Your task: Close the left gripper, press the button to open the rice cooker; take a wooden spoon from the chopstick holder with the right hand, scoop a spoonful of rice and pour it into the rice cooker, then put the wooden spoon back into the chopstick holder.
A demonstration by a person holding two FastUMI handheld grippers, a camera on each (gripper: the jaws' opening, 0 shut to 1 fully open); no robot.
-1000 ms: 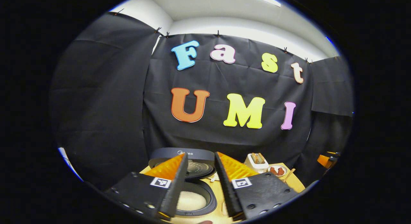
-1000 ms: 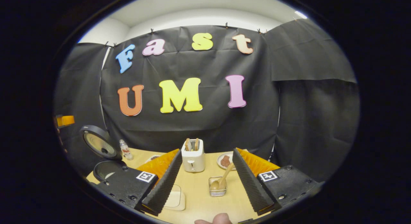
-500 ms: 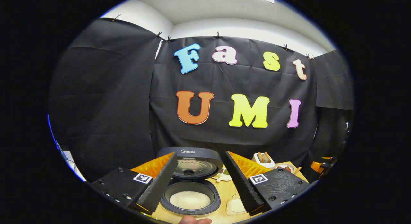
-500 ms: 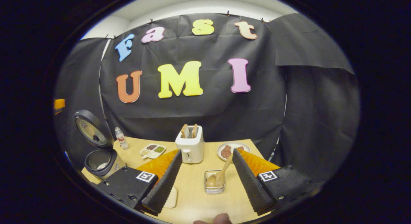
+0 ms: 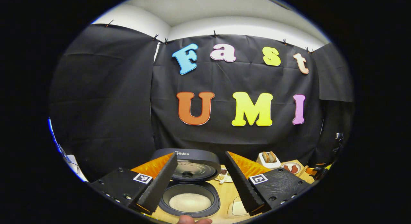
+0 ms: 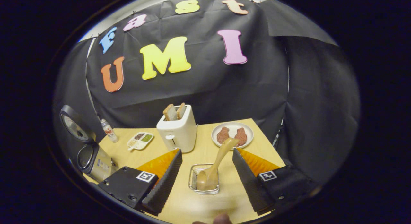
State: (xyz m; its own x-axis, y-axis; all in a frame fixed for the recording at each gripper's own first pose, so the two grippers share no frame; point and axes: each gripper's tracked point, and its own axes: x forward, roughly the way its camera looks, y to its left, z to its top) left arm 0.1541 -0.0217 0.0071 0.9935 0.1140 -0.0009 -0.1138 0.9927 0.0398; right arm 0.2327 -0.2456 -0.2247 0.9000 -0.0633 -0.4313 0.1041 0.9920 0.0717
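Rice cooker (image 5: pixel 190 198) seen open in left gripper view, lid (image 5: pixel 192 164) raised upright behind pot, white rice (image 5: pixel 189 202) inside; placed at counter's (image 6: pixel 205 201) left edge. Left tool (image 5: pixel 199 182) held above cooker, fingers apart, nothing clamped. Wooden spoon (image 6: pixel 214 166) seen leaning in chopstick holder (image 6: pixel 203 183), bowl down, handle tilted toward plate (image 6: pixel 232 134). Right tool (image 6: pixel 205 177) held spread wide, holder framed between fingers, untouched. Toaster (image 6: pixel 177 131) set behind holder, bread in slots.
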